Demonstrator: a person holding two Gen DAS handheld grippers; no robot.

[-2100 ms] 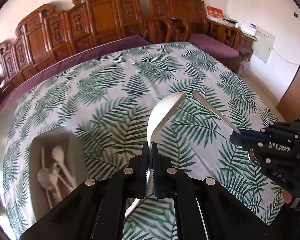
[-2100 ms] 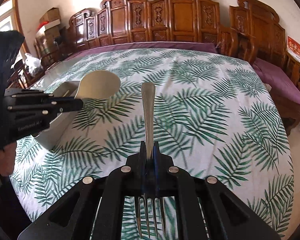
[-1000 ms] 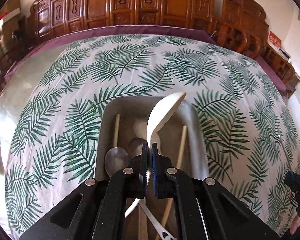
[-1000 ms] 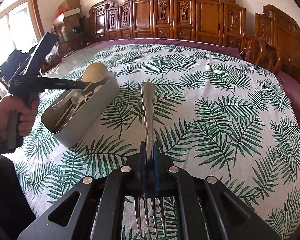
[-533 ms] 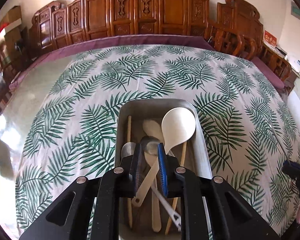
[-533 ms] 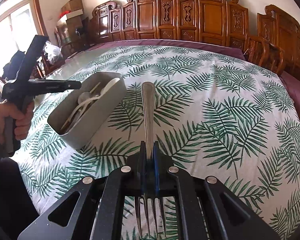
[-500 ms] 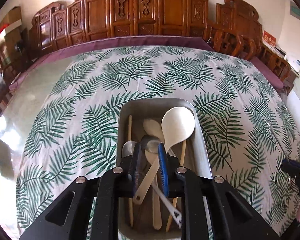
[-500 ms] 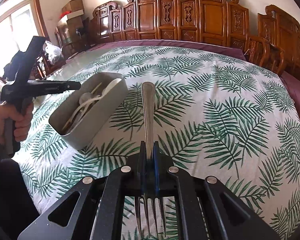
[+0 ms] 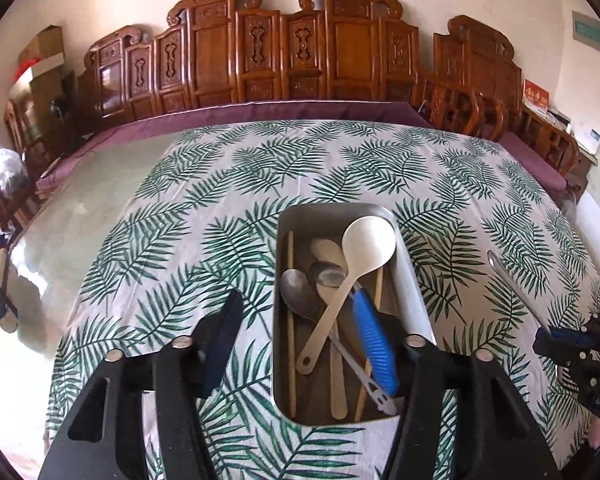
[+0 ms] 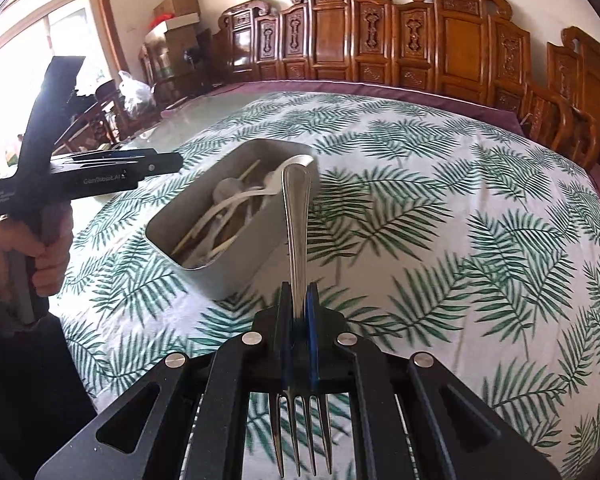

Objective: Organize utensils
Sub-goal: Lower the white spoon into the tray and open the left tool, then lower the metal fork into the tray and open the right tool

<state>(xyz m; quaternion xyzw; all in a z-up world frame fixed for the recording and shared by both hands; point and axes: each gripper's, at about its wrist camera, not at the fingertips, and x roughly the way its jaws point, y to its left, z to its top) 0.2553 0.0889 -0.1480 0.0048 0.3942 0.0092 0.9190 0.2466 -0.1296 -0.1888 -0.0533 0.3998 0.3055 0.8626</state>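
Note:
A grey metal tray [image 9: 410, 280] sits on the palm-leaf tablecloth and holds a white ladle [image 9: 364, 248], metal spoons, wooden spoons and chopsticks. My left gripper [image 9: 296, 344] is wide open and empty just above the tray's near end; its right finger hangs over the tray. My right gripper [image 10: 298, 320] is shut on a metal fork [image 10: 296, 216], handle pointing forward toward the tray [image 10: 228, 280], tines toward the camera. The fork handle [image 9: 512, 284] and right gripper [image 9: 580, 344] show at the right of the left wrist view.
The round table [image 9: 100, 184] has a bare glass strip at left beyond the cloth. Carved wooden chairs [image 9: 300, 60] ring the far side. A hand holds the left gripper [image 10: 100, 172] left of the tray. Boxes [image 10: 176, 12] stand at the back left.
My left gripper opened wide and let go of the white ladle, which now lies in the tray. My right gripper carried the fork closer to the tray.

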